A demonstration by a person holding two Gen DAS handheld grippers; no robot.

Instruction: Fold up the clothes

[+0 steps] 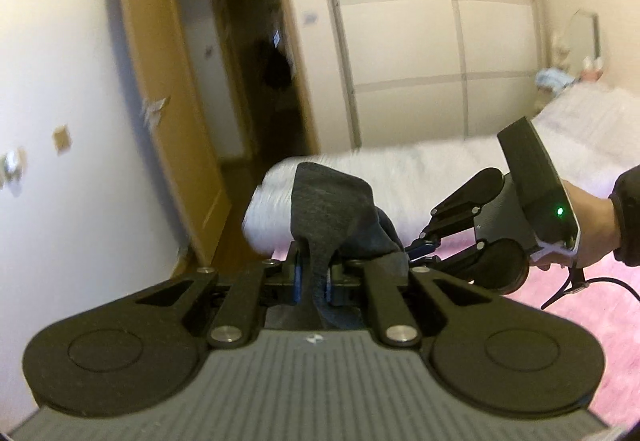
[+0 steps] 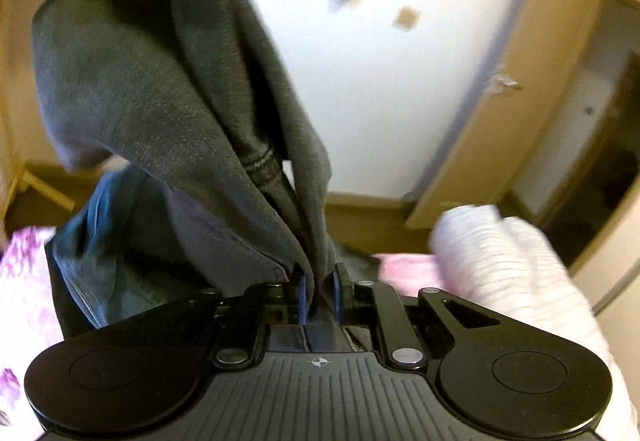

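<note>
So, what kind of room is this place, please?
Most likely a bedroom: a bed with pink bedding, a tall white wardrobe, and a wooden door open to a hallway.

Dark heathered-grey garment (image 2: 152, 89) with a bluish inner side, held in black tongs (image 2: 319, 297) with blue pads (image 2: 302, 299); pink bedspread (image 1: 560, 321), white striped pillow (image 2: 500, 261), tan wooden door (image 1: 168, 113).

Home bedroom, bed (image 1: 460, 169), wardrobe (image 1: 432, 33), wooden door (image 1: 168, 89)
</note>
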